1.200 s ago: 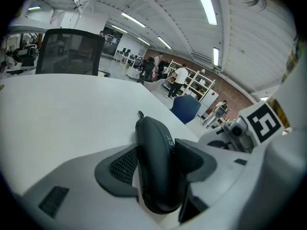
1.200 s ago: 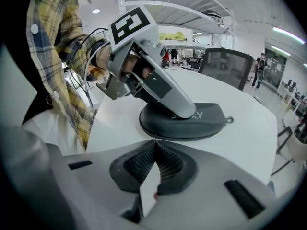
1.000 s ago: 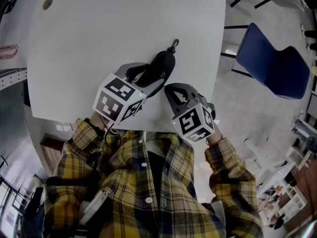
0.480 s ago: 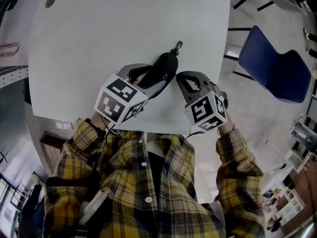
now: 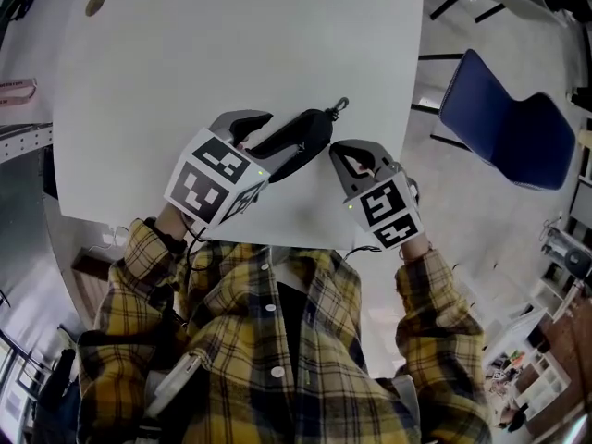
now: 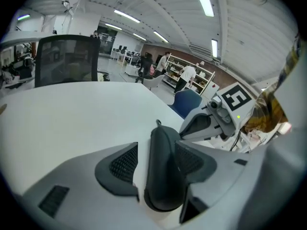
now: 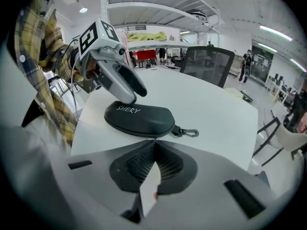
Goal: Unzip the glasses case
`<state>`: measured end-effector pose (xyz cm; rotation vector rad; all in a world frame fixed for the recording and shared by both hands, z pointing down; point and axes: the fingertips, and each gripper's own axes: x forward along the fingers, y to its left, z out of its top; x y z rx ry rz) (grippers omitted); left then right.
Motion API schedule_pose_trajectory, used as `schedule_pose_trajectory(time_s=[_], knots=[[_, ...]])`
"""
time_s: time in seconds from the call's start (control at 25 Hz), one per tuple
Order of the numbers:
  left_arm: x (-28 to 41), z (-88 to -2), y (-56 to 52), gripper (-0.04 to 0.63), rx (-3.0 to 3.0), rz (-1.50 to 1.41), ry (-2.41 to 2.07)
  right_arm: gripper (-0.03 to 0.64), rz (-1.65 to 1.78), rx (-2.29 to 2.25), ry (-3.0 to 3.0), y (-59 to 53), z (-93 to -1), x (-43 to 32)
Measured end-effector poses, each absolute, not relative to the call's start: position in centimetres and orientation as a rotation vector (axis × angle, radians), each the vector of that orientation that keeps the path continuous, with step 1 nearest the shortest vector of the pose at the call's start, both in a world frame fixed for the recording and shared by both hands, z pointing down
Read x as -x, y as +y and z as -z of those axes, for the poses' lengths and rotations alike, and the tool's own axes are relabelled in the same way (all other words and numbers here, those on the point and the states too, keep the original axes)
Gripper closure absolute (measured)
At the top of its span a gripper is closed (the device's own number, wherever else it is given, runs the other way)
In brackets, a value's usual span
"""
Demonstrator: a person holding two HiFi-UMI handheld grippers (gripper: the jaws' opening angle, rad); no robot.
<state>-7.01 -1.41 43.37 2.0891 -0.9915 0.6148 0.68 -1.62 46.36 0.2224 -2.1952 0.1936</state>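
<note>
On the white table (image 5: 231,54), my left gripper (image 5: 268,140) clamps wide across the near end of the closed black glasses case (image 5: 301,132), 1 pad on each long side. My right gripper (image 5: 351,155), jaws pressed together and empty, hovers just beside the case's far end without touching it, near the small metal clip (image 5: 339,105) lying on the tabletop.
</note>
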Motion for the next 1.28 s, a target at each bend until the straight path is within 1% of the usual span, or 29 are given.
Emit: schedule_pose_trajectory(time_s=[0.2,0.28,0.32,0.36,0.4,0.6,0.68,0.84,0.92,1.0,1.28], knots=[[7.5,-41.7,0.0,0.345,-2.058,-0.612,-1.129,0.618,-0.375,-0.224,-2.179,4.2,-46.6,-0.8],[7.3,-41.8,0.7,0.345,-2.058,-0.683,-1.178,0.618,-0.441,-0.235,-2.179,6.4,-46.7,-0.4],[7.0,-42.1,1.3,0.356,-2.056,-0.748,-1.178,0.618,-0.472,-0.241,-2.181,7.3,-46.8,0.0],[6.7,-42.5,2.1,0.393,-2.052,-0.82,-1.152,0.618,-0.5,-0.247,-2.183,8.1,-46.8,0.4],[6.3,-42.8,2.9,0.413,-2.047,-0.883,-1.108,0.618,-0.522,-0.252,-2.186,8.8,-46.9,0.8],[5.5,-42.6,6.9,0.411,-2.023,-0.985,-0.845,0.618,-0.561,-0.233,-2.192,10.0,-47.2,2.7],[6.0,-42.9,8.3,0.344,-2.054,-1.12,-0.771,0.618,-0.569,-0.219,-2.194,9.9,-47.1,3.2],[7.7,-44.2,8.1,0.299,-2.169,-1.478,-0.818,0.618,-0.591,-0.178,-2.192,9.8,-46.9,3.9],[8.1,-45.0,7.6,0.299,-2.211,-1.591,-0.825,0.618,-0.594,-0.17,-2.191,9.8,-46.9,4.1],[8.4,-45.4,7.3,0.295,-2.24,-1.643,-0.819,0.618,-0.599,-0.17,-2.196,9.7,-47.0,4.3],[8.9,-45.8,7.5,0.296,-2.274,-1.651,-0.783,0.618,-0.611,-0.188,-2.202,9.7,-47.0,4.7]])
